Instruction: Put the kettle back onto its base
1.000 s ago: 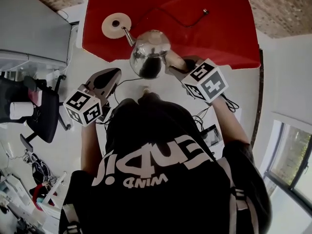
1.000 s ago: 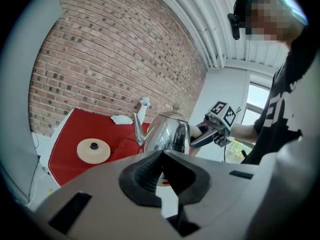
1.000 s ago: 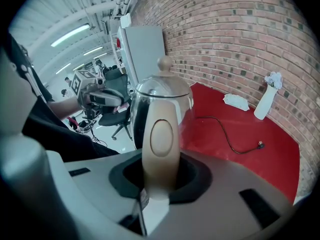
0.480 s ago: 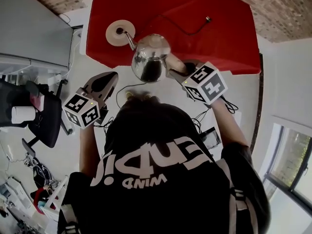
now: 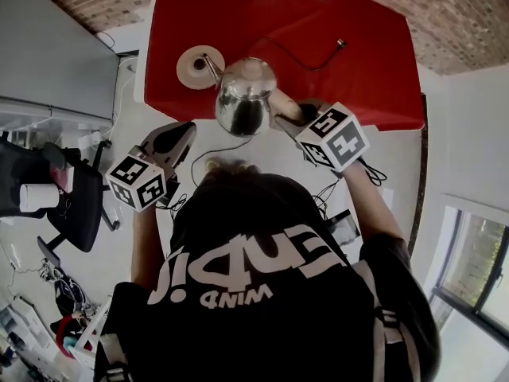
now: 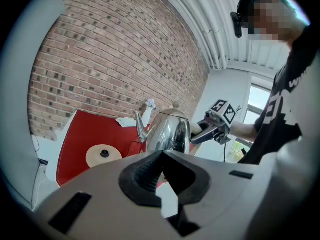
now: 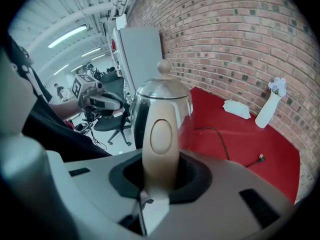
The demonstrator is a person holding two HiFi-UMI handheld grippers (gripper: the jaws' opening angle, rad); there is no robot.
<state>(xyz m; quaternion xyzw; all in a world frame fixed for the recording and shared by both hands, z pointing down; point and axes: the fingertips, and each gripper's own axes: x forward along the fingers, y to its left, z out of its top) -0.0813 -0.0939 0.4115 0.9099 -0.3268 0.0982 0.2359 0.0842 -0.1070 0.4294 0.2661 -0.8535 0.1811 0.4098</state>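
A shiny steel kettle point(image 5: 245, 94) with a beige handle point(image 7: 160, 139) hangs in the air over the near edge of the red table point(image 5: 358, 70). Its spout points toward the round beige base point(image 5: 195, 66), which lies on the table's left part. My right gripper point(image 5: 296, 116) is shut on the handle, which stands upright between its jaws point(image 7: 160, 159). My left gripper point(image 5: 176, 138) is shut on nothing, left of the kettle and off the table's edge. From the left gripper view, kettle point(image 6: 170, 131) and base point(image 6: 103, 155) lie ahead.
A black cord with a plug point(image 5: 326, 50) lies across the red table. A white vase point(image 7: 270, 106) and a paper point(image 7: 237, 109) sit at its far end by the brick wall. A black office chair point(image 5: 67, 197) and a grey cabinet point(image 5: 48, 46) stand at the left.
Both grippers and the kettle have moved forward toward the table. The kettle now sits closer to the base. The grip on the handle is unchanged.
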